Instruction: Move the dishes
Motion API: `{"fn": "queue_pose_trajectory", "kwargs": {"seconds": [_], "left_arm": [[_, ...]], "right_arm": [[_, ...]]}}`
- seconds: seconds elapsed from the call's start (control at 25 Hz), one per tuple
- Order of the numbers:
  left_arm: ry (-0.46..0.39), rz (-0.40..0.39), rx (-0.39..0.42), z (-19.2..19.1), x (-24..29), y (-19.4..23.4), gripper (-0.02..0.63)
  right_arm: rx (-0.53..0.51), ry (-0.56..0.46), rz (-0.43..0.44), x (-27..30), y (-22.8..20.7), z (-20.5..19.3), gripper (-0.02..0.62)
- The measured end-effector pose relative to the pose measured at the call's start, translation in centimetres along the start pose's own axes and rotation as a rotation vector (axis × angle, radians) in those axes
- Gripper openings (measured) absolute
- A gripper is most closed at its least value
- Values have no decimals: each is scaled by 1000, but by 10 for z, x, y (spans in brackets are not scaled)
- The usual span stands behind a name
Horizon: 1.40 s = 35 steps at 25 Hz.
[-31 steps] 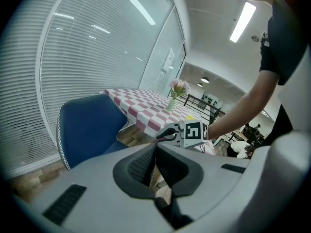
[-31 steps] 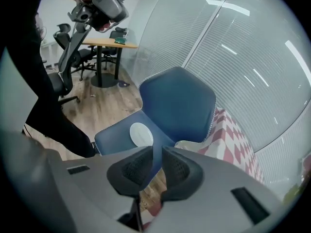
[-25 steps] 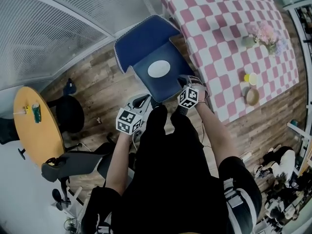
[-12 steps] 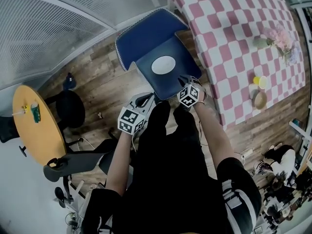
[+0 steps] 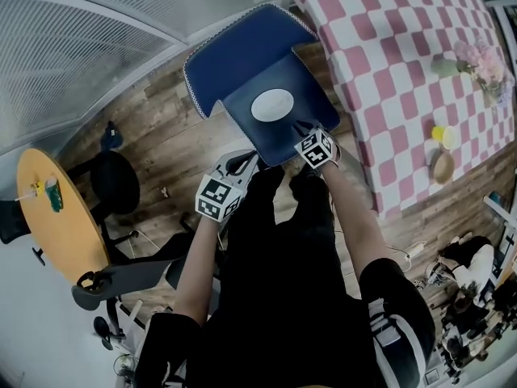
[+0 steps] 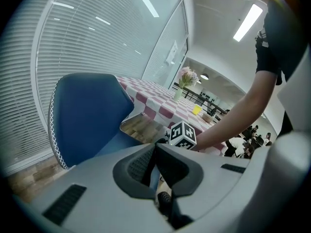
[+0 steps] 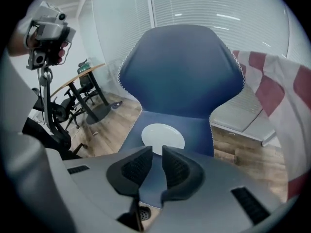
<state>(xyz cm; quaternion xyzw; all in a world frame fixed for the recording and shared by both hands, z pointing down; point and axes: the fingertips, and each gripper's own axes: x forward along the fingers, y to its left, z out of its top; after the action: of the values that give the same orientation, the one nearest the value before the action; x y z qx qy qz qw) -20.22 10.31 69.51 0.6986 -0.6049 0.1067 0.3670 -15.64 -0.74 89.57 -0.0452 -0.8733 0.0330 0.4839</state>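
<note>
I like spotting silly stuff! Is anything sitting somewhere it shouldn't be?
Yes. A white plate lies on the seat of the blue chair, not on the checked table beside it, where a cup and bowl stand. The right gripper hovers near it, open and empty.

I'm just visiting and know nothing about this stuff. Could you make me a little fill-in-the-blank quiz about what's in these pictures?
The white plate lies on the seat of a ___ chair. The tablecloth beside it is checked white and ___. The right tool has its jaws ___, with nothing between them.
Missing words: blue; pink; open.
</note>
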Motion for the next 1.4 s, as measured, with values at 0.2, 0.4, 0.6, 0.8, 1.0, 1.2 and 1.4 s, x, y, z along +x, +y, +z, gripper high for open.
{"fn": "queue_pose_trajectory", "kwargs": {"seconds": [0.2, 0.4, 0.6, 0.8, 1.0, 1.2, 1.4], "left_arm": [[11, -10, 11, -23, 18, 16, 23], [21, -23, 15, -43, 38, 32, 23], [29, -30, 0, -62, 60, 46, 23], [38, -37, -10, -73, 72, 58, 23], [65, -42, -2, -85, 78, 67, 23], [79, -34, 5, -91, 79, 74, 23], [80, -38, 0, -96, 81, 76, 23]], "right_arm": [[87, -15, 6, 32, -8, -18, 80], [168, -62, 82, 66, -13, -24, 122], [368, -105, 119, 102, -29, -36, 127], [605, -149, 100, 129, -53, -46, 126], [651, -158, 70, 147, -62, -56, 126], [928, -202, 86, 162, -75, -63, 126], [962, -187, 98, 173, -75, -62, 111]]}}
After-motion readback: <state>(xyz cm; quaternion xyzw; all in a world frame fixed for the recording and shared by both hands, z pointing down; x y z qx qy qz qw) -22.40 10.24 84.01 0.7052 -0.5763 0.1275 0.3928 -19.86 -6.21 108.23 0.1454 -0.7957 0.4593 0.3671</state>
